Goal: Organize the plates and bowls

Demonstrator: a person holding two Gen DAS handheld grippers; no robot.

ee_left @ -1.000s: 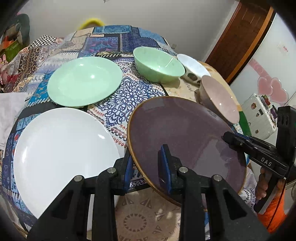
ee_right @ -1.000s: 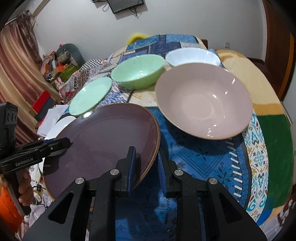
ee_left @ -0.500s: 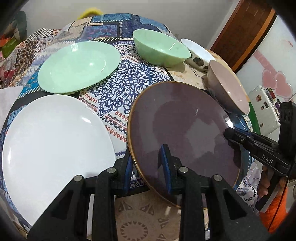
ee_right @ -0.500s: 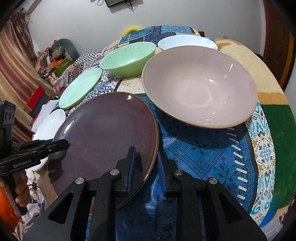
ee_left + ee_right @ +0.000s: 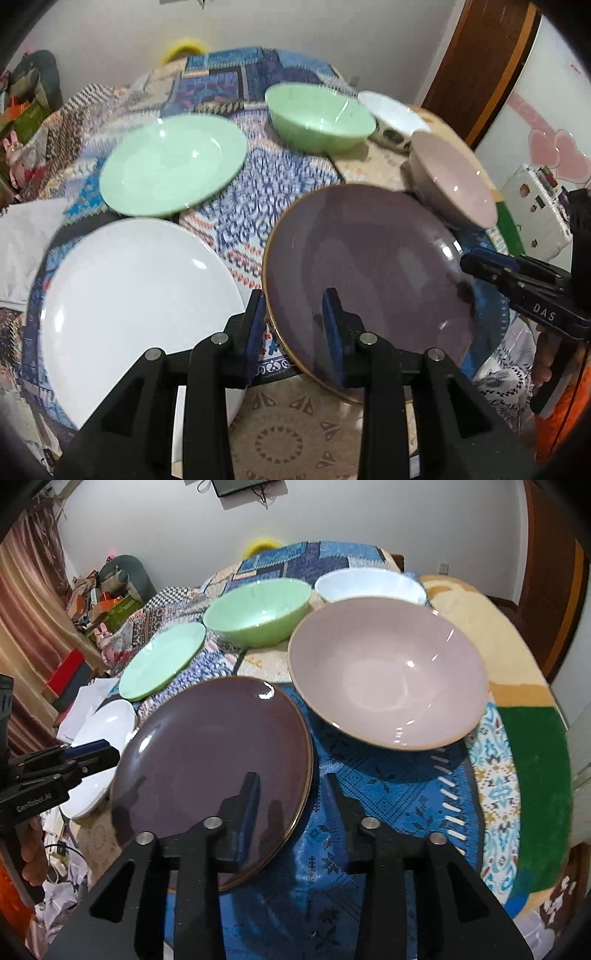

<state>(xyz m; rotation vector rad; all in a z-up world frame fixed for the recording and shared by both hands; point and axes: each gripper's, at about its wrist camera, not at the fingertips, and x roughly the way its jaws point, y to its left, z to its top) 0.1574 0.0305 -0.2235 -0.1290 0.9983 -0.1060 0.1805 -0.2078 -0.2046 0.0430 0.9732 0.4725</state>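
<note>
A dark purple plate (image 5: pixel 369 266) with a gold rim lies on the patterned cloth. My left gripper (image 5: pixel 295 317) is shut on its near rim. My right gripper (image 5: pixel 291 794) has its jaws apart astride the plate's opposite rim (image 5: pixel 214 760) and grips nothing. A white plate (image 5: pixel 136 310) lies left of the purple one and a green plate (image 5: pixel 173 162) behind it. A green bowl (image 5: pixel 321 118), a white bowl (image 5: pixel 391 110) and a pink bowl (image 5: pixel 388 672) stand at the back and right.
The round table's patterned cloth (image 5: pixel 388 786) reaches its edge on the right. A wooden door (image 5: pixel 484 66) and a white appliance (image 5: pixel 535 206) stand beyond. Clutter (image 5: pixel 99 594) fills the room's left side.
My right gripper has opened and let go of the purple plate's rim. Both cameras have pulled back a little, and the left grip is unchanged.
</note>
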